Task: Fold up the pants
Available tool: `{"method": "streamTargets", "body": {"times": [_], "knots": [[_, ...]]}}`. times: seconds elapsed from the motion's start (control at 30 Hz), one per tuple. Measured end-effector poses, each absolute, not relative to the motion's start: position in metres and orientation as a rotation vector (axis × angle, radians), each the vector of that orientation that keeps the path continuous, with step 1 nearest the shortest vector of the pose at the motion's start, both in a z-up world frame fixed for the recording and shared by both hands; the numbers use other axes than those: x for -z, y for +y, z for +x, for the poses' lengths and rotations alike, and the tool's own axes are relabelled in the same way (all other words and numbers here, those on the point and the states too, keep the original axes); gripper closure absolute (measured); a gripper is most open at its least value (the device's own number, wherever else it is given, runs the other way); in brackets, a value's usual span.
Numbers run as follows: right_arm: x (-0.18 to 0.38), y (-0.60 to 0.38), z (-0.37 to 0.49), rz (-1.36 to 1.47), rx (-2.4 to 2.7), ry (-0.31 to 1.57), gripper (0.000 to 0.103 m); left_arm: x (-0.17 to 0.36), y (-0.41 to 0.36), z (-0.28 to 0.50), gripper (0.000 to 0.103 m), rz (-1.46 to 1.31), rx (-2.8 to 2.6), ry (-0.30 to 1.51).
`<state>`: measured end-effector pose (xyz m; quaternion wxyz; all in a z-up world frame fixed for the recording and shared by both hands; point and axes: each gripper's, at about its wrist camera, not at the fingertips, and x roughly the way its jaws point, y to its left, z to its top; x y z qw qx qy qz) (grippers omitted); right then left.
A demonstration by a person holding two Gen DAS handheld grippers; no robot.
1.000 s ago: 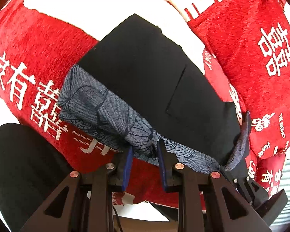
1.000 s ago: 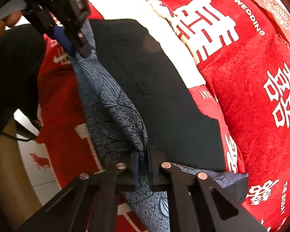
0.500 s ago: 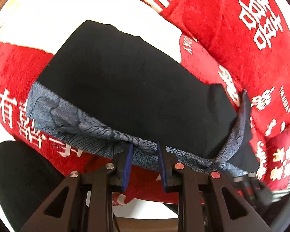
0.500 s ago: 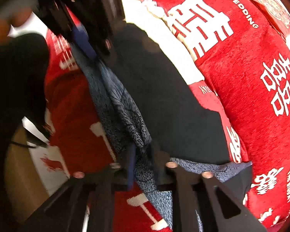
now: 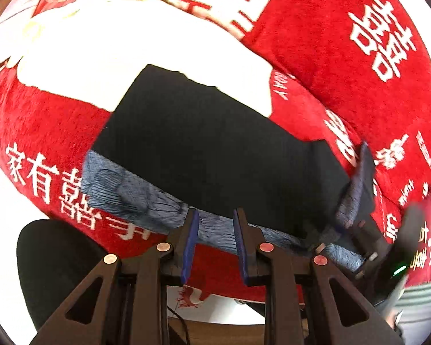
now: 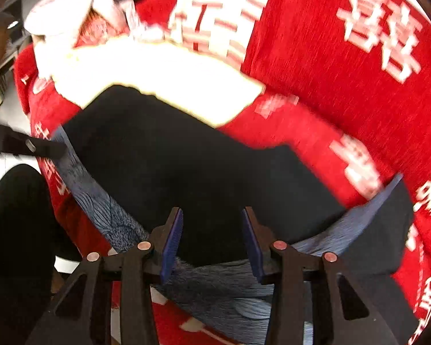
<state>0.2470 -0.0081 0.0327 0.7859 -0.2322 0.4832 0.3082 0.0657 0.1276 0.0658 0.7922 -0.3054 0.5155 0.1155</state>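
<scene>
Presently, pants lay folded, black panel over blue patterned lining, near the red blanket's front edge. Left tool and right tool: both spread apart, gripping nothing. Remaining, by judgement: final tidying only.

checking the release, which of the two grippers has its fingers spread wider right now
The right gripper: its blue pads stand wider apart over the folded black pants. The left gripper is open too, but narrower.

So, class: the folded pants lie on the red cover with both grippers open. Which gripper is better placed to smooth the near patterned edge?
Probably the left gripper: its open jaws bracket the patterned edge of the pants, while the right gripper frames black cloth.
</scene>
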Motion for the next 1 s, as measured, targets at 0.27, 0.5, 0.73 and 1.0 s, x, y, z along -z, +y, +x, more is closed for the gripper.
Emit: {"method": "streamTargets", "body": {"times": [0.27,0.5,0.73,1.0], "knots": [[-0.042,-0.027,0.236,-0.418,-0.629,1.02,0.056,-0.035,0.091,0.118,0.051,-0.559,-0.163,1.175],[-0.055,-0.07,0.264,-0.318,-0.488,1.049,0.039,-0.012,0.083,0.106,0.028,-0.472,-0.265,1.236],[-0.069,-0.136,0.375,-0.135,-0.037,1.038,0.017,-0.027,0.073,0.119,0.028,-0.475,-0.248,1.229],[0.012,-0.172,0.477,-0.16,0.275,1.373,0.017,-0.022,0.031,0.141,0.021,-0.327,-0.216,1.271]]}}
